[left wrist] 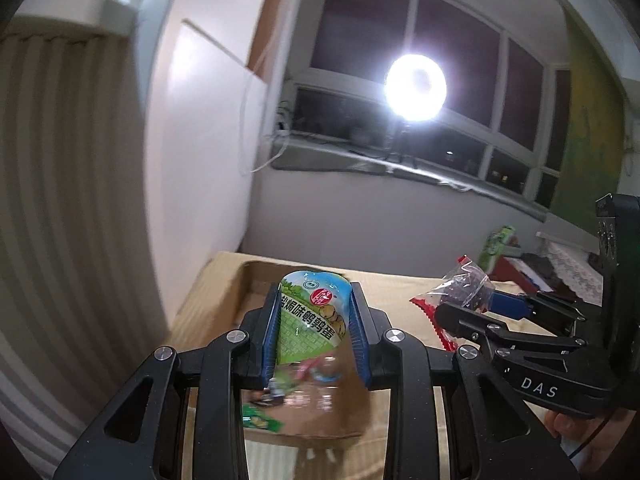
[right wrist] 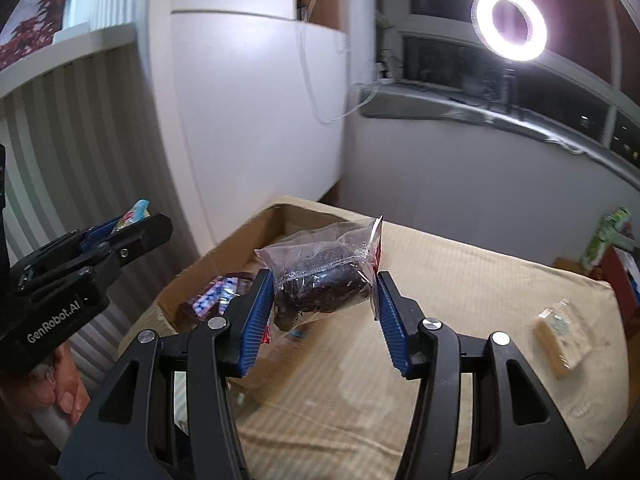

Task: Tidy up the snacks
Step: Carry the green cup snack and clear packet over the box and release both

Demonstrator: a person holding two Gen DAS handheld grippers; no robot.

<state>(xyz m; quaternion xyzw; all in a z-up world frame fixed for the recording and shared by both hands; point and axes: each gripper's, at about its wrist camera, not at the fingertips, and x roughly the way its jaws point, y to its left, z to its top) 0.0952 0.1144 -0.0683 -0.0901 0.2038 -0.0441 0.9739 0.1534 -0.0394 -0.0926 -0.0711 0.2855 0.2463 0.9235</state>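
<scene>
My left gripper point(left wrist: 316, 300) is shut on a green and blue snack packet point(left wrist: 310, 316) and holds it above the open cardboard box point(left wrist: 256, 280). It also shows in the right wrist view point(right wrist: 132, 220). My right gripper point(right wrist: 324, 284) is shut on a clear bag of dark snacks point(right wrist: 320, 276) just right of the box point(right wrist: 224, 256). That bag also shows in the left wrist view point(left wrist: 464, 284), right of the packet. Several packets point(right wrist: 216, 296) lie in the box.
The box sits on a beige cloth-covered table point(right wrist: 460, 288). A pale wrapped snack point(right wrist: 560, 336) lies at the table's right. A green carton point(right wrist: 604, 236) stands beyond the right edge. A white cabinet point(right wrist: 256, 112) and a ring light point(right wrist: 508, 24) stand behind.
</scene>
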